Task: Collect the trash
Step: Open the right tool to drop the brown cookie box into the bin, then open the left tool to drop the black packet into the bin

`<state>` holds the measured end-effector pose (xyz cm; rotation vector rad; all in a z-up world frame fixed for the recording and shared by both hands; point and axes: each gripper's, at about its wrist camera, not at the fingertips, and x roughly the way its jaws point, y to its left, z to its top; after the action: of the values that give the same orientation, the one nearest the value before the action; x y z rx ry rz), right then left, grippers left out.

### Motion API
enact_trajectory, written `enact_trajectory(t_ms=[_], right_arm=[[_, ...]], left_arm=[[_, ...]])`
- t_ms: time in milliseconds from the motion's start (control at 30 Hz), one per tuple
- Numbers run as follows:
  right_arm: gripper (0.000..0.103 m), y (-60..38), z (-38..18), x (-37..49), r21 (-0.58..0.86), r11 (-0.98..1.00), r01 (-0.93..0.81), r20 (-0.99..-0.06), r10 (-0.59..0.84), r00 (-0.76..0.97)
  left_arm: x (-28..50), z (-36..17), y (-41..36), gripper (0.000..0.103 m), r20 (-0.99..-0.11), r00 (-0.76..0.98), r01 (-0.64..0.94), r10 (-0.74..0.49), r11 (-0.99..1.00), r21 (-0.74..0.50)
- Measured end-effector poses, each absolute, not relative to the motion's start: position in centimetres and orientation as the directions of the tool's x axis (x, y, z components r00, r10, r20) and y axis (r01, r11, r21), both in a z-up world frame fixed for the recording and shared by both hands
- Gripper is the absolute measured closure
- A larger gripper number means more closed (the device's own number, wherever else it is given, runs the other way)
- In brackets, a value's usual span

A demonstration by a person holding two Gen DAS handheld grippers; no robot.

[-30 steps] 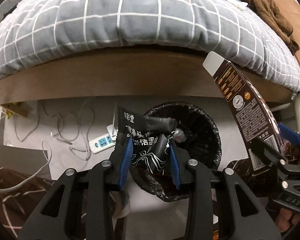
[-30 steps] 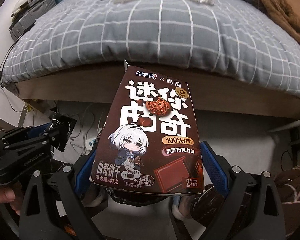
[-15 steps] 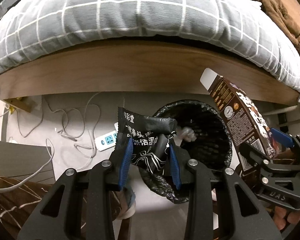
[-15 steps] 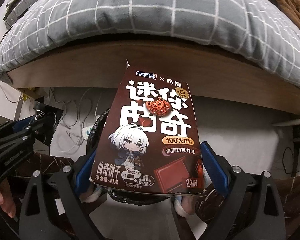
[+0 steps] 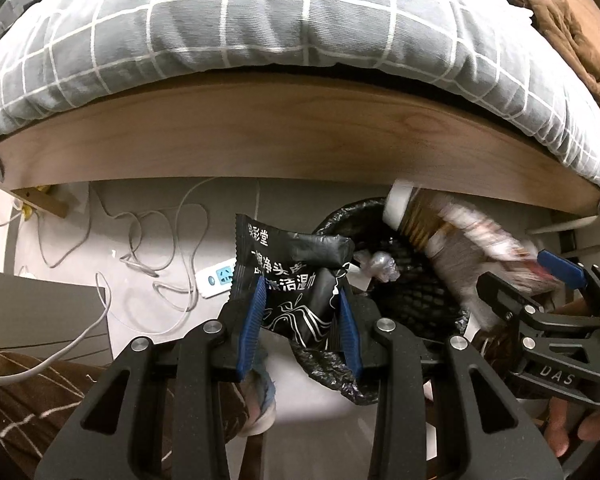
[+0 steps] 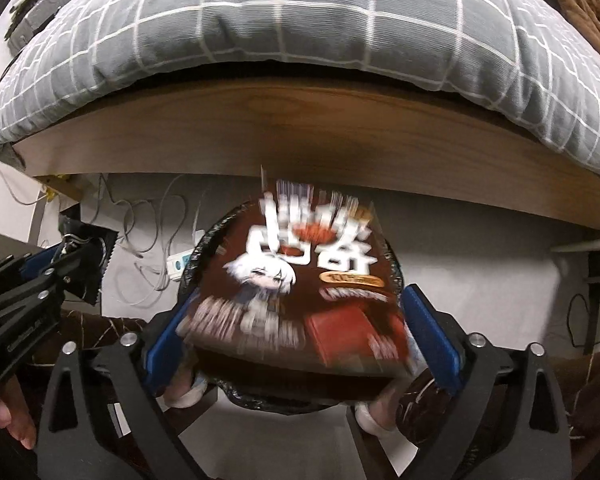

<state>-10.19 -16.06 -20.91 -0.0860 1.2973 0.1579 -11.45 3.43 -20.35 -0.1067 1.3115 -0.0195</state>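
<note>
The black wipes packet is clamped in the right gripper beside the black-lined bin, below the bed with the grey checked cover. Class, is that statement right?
Not quite. The black wipes packet is clamped in the left gripper, as the left wrist view shows. The rest stands: it is beside the black-lined bin, below the bed with the grey checked cover.

Both grippers point steeply down, side by side. The left gripper (image 5: 300,316) is clamped tight, its blue pads (image 5: 252,324) pinching a black wrapper (image 5: 292,276). The right gripper (image 6: 300,332) is opening, its pads (image 6: 430,332) spread wide, a blurred brown box (image 6: 300,292) between them. Bare fingers (image 5: 568,432) curl under the right gripper's handle.
</note>
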Motion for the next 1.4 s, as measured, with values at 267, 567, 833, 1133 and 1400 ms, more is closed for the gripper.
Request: enact_trajectory(t_ms=[267, 567, 833, 1133, 1400], right_arm=[[0.008, -17.8, -21.1, -10.2, -0.003, 0.99, -0.142, -0.961, 0.037, 0.275], [0.008, -22.1, -21.0, -10.1, -0.017, 0.999, -0.043, -0.959, -0.004, 0.282], [0.008, -25.6, -20.9, -10.2, -0.014, 0.999, 0.044, -0.956, -0.026, 0.291], [0.008, -27.4, -20.9, -10.3, -0.007, 0.997, 0.082, -0.953, -0.031, 0.302], [0.008, -26.4, -19.9, -10.3, -0.008, 0.998, 0.057, -0.94, -0.027, 0.339]], left_arm=[[-10.9, -21.0, 1.7, 0.069, -0.965, 0.245, -0.002, -0.094, 0.995, -0.097], [-9.7, -21.0, -3.3, 0.069, -0.963, 0.231, 0.092, -0.135, 0.989, -0.117], [-9.4, -21.0, -7.4, 0.069, -0.963, 0.218, 0.167, -0.157, 0.978, -0.121], [-9.7, -21.3, -8.3, 0.059, -0.963, 0.229, 0.181, -0.143, 0.978, -0.102], [-9.5, -21.2, -7.3, 0.032, -0.957, 0.269, 0.147, -0.107, 0.987, -0.069]])
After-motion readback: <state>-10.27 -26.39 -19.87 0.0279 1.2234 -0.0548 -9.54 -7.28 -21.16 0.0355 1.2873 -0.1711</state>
